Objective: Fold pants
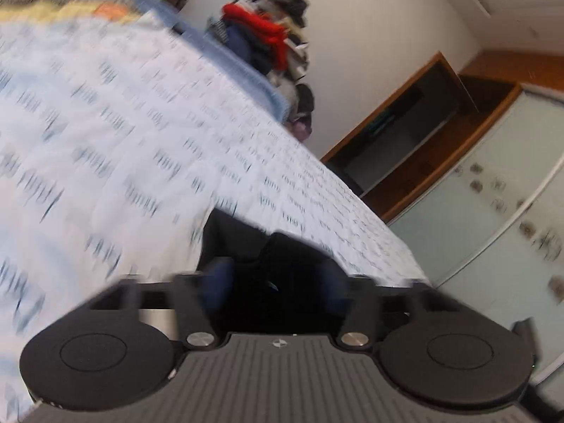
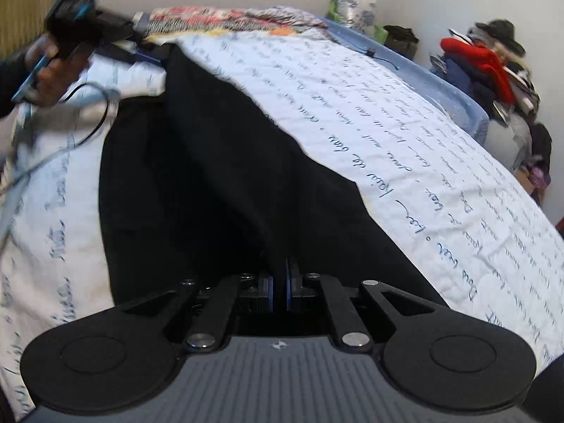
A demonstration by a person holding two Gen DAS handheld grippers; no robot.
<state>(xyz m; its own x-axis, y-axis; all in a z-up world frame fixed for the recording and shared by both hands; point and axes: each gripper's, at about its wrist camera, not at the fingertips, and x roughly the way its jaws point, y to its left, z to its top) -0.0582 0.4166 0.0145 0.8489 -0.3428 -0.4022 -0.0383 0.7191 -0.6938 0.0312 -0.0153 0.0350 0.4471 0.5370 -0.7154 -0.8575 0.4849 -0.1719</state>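
Observation:
Black pants (image 2: 211, 183) lie stretched along a bed covered by a white quilt with blue handwriting (image 2: 405, 148). My right gripper (image 2: 280, 282) is shut on the near end of the pants, its blue pads pressed together on the cloth. My left gripper (image 2: 70, 46) shows at the far left end of the pants in the right wrist view. In the blurred left wrist view my left gripper (image 1: 275, 282) has its blue pads wide apart with a bunch of black pants cloth (image 1: 246, 239) between them; whether they press on it I cannot tell.
A pile of clothes with a red garment (image 2: 483, 60) stands past the bed's right side, also in the left wrist view (image 1: 268, 35). A wooden shelf unit (image 1: 416, 134) and frosted wardrobe doors (image 1: 493, 211) stand beyond. Cables (image 2: 70, 130) trail across the quilt at left.

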